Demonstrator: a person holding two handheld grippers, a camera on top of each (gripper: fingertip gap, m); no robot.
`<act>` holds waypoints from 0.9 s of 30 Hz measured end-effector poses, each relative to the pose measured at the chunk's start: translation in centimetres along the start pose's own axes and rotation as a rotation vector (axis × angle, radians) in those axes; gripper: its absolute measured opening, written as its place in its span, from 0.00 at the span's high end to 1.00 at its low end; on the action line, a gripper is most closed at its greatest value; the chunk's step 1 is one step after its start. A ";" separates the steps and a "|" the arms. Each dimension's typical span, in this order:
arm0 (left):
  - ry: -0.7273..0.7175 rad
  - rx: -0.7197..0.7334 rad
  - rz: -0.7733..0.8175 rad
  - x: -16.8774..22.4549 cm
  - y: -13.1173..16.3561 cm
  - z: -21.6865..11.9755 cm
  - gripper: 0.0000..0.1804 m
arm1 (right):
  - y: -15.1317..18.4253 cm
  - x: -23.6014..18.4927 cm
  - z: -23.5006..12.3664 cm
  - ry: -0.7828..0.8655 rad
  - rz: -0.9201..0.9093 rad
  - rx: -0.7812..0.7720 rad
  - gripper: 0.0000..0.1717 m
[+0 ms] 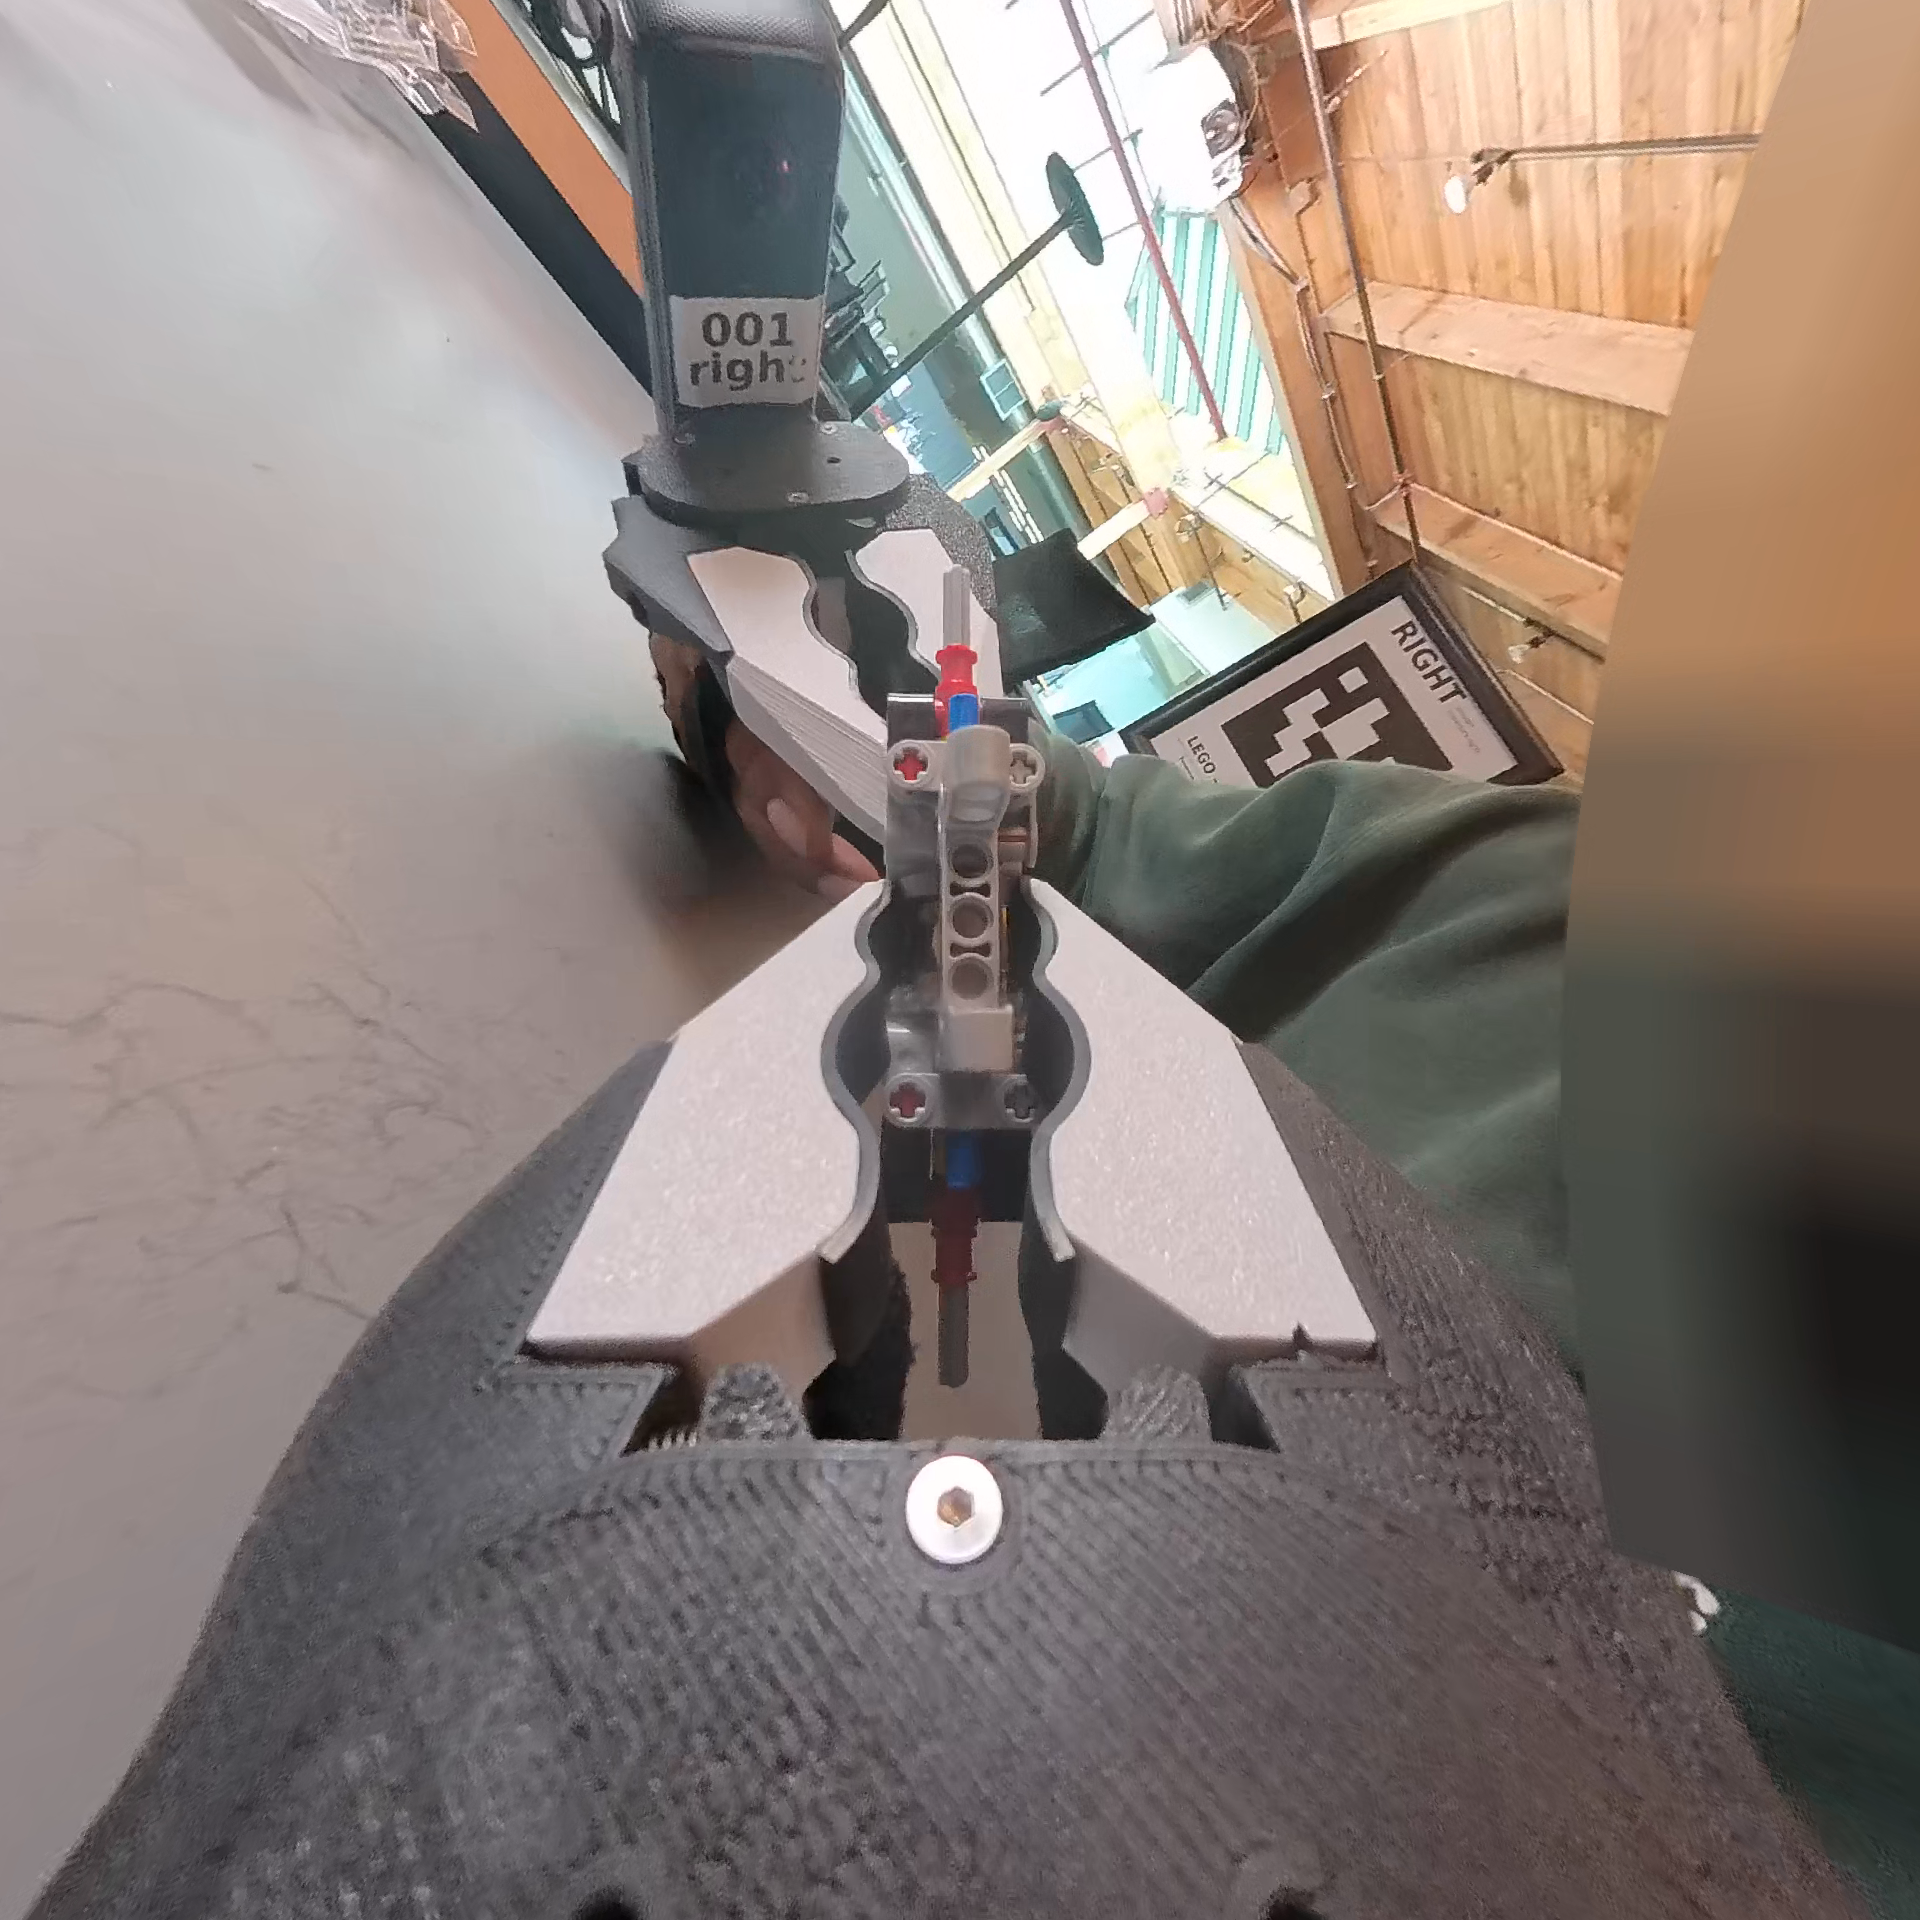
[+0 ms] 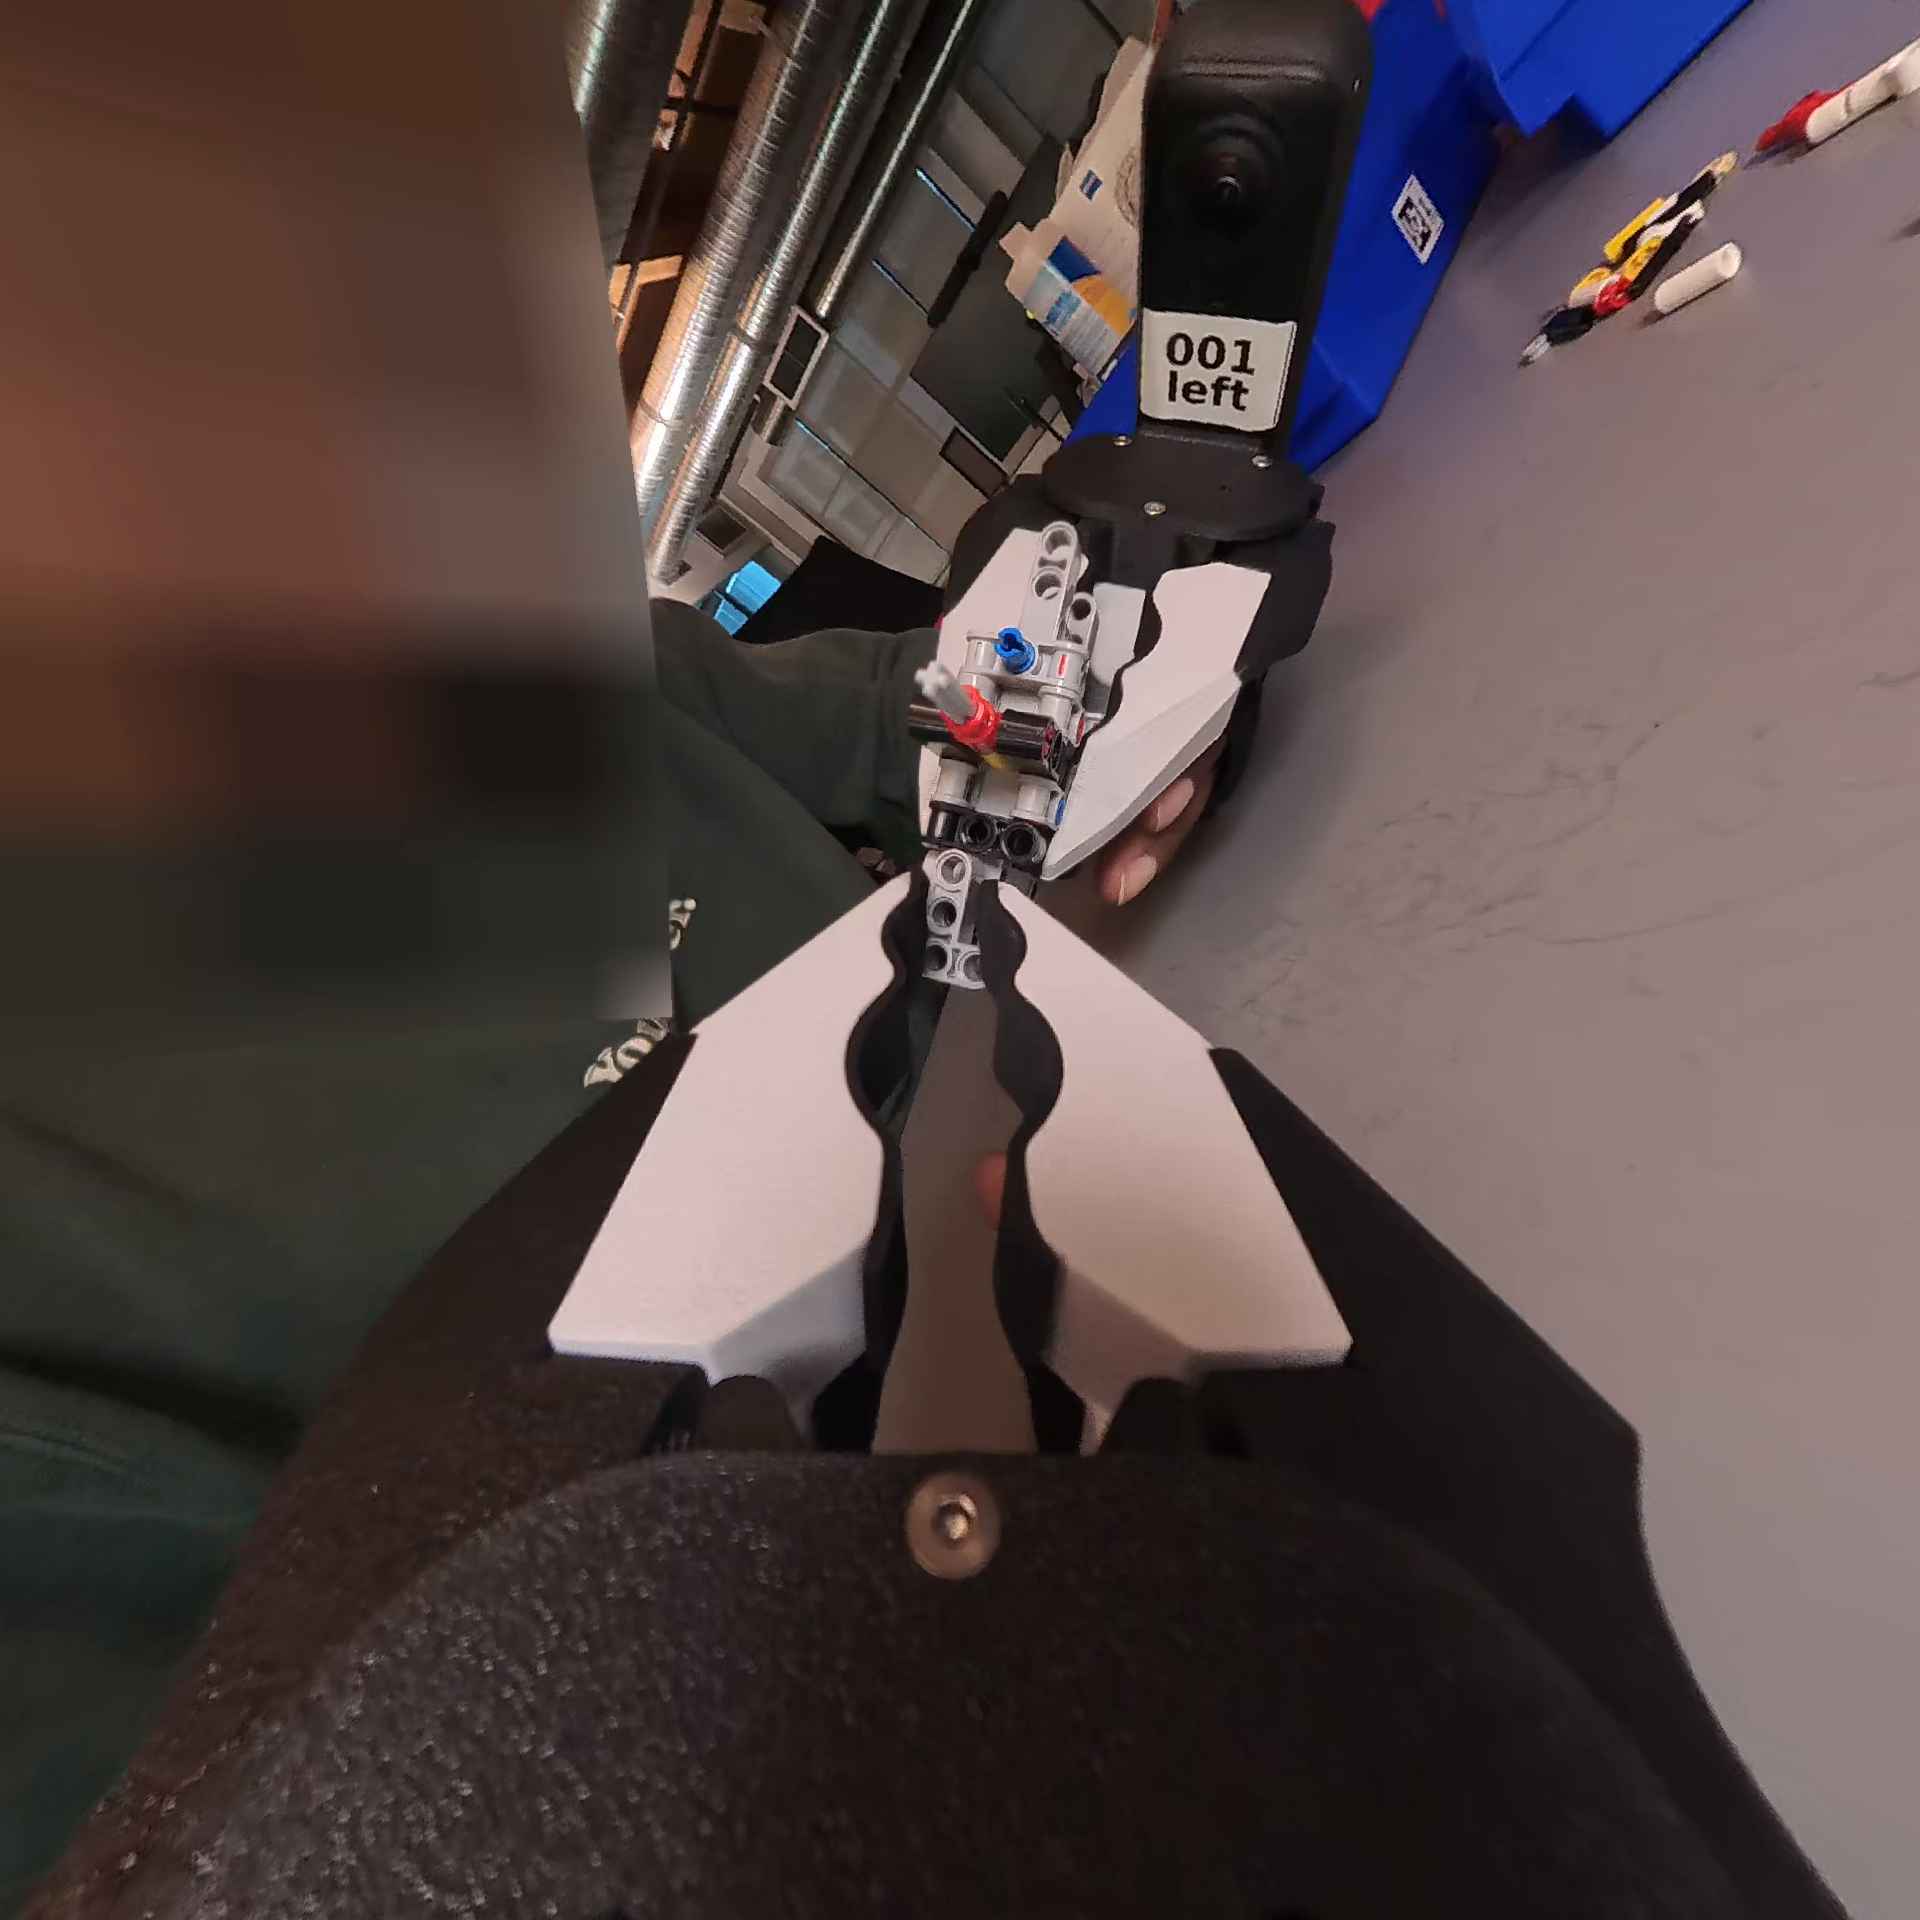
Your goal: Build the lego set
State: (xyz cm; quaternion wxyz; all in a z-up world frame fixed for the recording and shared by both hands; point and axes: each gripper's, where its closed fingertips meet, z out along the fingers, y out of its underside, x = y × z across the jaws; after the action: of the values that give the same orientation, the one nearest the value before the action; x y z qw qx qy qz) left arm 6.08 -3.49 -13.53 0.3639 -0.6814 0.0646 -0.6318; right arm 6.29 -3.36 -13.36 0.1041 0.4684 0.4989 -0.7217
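My left gripper point(image 1: 961, 894) is shut on a grey building-toy assembly point(image 1: 961, 966) with red and blue pins and a grey axle, which runs along the gap between its fingers. The assembly point(image 2: 1023, 707) also shows in the right wrist view, held between the left gripper's white fingers point(image 2: 1164, 717). My right gripper point(image 2: 951, 904) is shut on a small grey holed beam point(image 2: 951, 925) at its fingertips. The beam's far end sits right at the black connectors on the assembly's near end. In the left wrist view the right gripper's fingers point(image 1: 790, 665) reach in behind the assembly. Both grippers are held above the grey table point(image 1: 260, 623).
Blue bins point(image 2: 1403, 260) stand at the back of the table, with loose small toy parts point(image 2: 1631, 260) beside them. A framed black-and-white marker board point(image 1: 1340, 707) leans at the table's far edge. A person's green sleeve point(image 1: 1299, 935) is close to both grippers. The tips of both grippers are at nearly the same place.
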 end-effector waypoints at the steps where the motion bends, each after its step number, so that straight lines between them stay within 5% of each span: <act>1: 0.002 0.002 0.000 0.0 -0.1 0.0 0.90 | -0.1 0.0 0.0 0.006 -0.007 -0.001 0.95; 27: -0.019 0.005 0.026 -0.3 -0.3 -0.1 0.90 | -0.5 0.5 -0.6 0.089 -0.060 0.005 0.95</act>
State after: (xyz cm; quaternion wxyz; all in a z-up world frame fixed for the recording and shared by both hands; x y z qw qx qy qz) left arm 5.83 -3.18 -13.57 0.3744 -0.6856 0.0686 -0.6205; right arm 6.01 -2.48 -13.45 0.0588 0.4850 0.5152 -0.7041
